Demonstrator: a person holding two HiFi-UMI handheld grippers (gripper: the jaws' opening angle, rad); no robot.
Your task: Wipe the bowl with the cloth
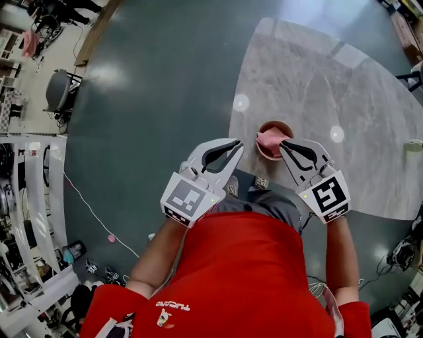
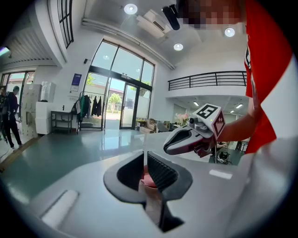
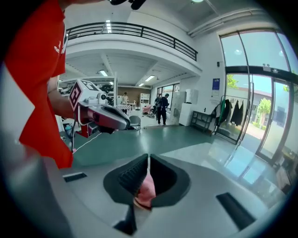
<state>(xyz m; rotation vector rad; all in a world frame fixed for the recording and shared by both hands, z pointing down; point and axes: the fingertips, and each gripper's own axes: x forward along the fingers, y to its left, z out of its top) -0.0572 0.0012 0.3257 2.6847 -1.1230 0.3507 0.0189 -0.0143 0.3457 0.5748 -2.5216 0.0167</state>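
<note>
Overhead, a person in a red shirt (image 1: 244, 270) reaches with both arms over a pale marbled surface (image 1: 317, 79), whose curved edge meets a grey-green floor (image 1: 158, 79). Near that edge, right of centre in the head view, stands a small brownish bowl (image 1: 276, 123) with a pink cloth (image 1: 268, 140) bunched inside it. The left hand-held gripper (image 1: 237, 143), at centre frame, has its jaws closed together with nothing pinched between them. Its tips point toward the bowl from the left and stand just beside it, apart from the rim. The right hand-held gripper (image 1: 283, 144) is likewise closed, its tips at the bowl's right side, over the edge of the cloth; whether they touch the fabric cannot be told. Each gripper's own view shows ribbed black pads (image 2: 160, 172) pressed shut, and a patch of pink from beyond shows in the small gap below them. Each view also catches the other gripper nearby, in the upper right of the left gripper view and the upper left of the right gripper view. Behind them lies a bright hall with tall glass doors (image 2: 116, 93), a railed balcony (image 3: 139, 35) and ceiling lights (image 2: 131, 8). A thin white cable (image 1: 92, 211) trails across the floor at lower left of the head view.
</note>
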